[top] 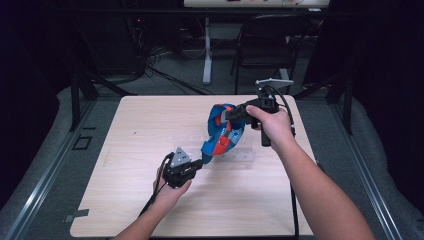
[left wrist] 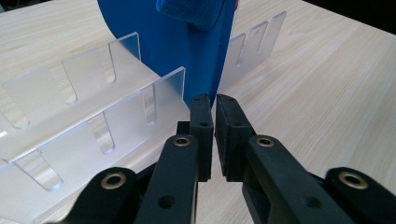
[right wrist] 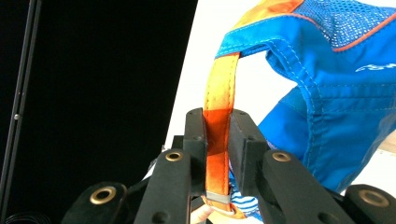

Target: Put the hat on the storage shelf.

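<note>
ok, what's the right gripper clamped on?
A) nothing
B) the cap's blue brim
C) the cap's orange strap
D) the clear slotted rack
C: in the right gripper view the right gripper has its fingers pressed on the orange strap of the blue cap.

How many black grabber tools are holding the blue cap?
2. The left gripper is shut on the blue cap's brim at its near end; the right gripper clamps its orange strap above.

A fixed overhead camera looks forward and down across the surface (top: 150, 200); two gripper-mounted cameras peer close along their jaws, sharing the blue cap (top: 222, 132).
</note>
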Demonstrator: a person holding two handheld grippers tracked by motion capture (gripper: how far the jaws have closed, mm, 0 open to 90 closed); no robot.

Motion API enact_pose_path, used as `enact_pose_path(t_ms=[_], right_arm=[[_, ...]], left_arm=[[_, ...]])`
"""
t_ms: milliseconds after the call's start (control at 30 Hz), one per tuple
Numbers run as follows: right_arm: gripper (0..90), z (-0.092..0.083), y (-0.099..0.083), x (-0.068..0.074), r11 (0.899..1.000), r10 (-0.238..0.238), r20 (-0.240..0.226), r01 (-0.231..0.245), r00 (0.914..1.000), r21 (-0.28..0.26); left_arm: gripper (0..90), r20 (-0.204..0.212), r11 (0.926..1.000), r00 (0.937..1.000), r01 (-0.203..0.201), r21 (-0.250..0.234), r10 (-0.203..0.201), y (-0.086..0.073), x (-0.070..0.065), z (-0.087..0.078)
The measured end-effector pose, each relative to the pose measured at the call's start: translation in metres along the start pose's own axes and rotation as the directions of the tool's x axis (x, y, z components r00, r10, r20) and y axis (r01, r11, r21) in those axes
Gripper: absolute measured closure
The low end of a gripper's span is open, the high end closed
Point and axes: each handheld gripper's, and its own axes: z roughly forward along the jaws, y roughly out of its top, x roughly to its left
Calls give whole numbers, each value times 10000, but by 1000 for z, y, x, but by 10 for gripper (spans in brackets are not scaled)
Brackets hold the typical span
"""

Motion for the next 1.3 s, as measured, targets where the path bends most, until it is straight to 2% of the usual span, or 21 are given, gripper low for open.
enact_pose_path(t_ms=[200, 833, 1233, 1300], right_arm=[[783, -1, -1, -1, 10000, -28, 73, 28, 10000, 30], [779, -6, -2, -14, 9997, 164, 382, -158, 9991, -170], [745, -17, -3, -22, 9993, 172, 588, -152, 9981, -339], [743, -19, -4, -22, 9993, 139, 768, -111, 9970, -363]], left_arm=[[826, -59, 10000, 10000, 73, -29, -74, 0, 0, -1], [740, 128, 10000, 9999, 59, -26, -59, 0, 0, -8], [692, 173, 9998, 9997, 195, 32, -196, -2, 3, -15], [681, 142, 9996, 9995, 285, 8, -285, -3, 5, -16]])
